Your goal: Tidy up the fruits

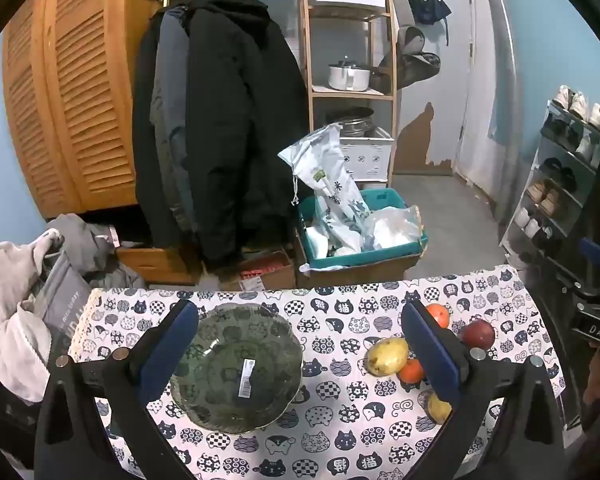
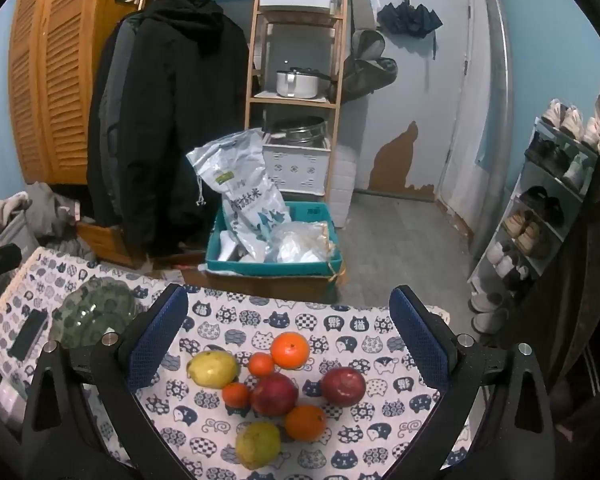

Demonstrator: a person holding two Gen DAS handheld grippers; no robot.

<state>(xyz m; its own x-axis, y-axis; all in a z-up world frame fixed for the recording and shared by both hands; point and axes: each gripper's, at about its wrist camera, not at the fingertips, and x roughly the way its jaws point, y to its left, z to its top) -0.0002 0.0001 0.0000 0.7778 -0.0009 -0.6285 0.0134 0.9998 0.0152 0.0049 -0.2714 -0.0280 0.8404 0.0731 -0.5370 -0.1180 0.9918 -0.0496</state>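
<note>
A green glass plate (image 1: pixel 236 364) with a barcode sticker lies on the cat-print cloth, between the fingers of my open, empty left gripper (image 1: pixel 300 344). To its right lie a yellow fruit (image 1: pixel 387 356), oranges (image 1: pixel 412 371) and a red apple (image 1: pixel 477 334). In the right wrist view my right gripper (image 2: pixel 288 336) is open and empty above a cluster of fruit: two yellow fruits (image 2: pixel 213 369) (image 2: pixel 258 445), two red apples (image 2: pixel 275 394) (image 2: pixel 343 386), and several oranges (image 2: pixel 290 350). The plate (image 2: pixel 96 312) shows at the left.
A black phone (image 2: pixel 28 332) lies left of the plate. Beyond the table's far edge stand a teal bin (image 2: pixel 274 264) with bags, hanging coats (image 1: pixel 220 128), a wooden shelf (image 1: pixel 348 60) and a shoe rack (image 2: pixel 540 208). Clothes pile up at left (image 1: pixel 28 296).
</note>
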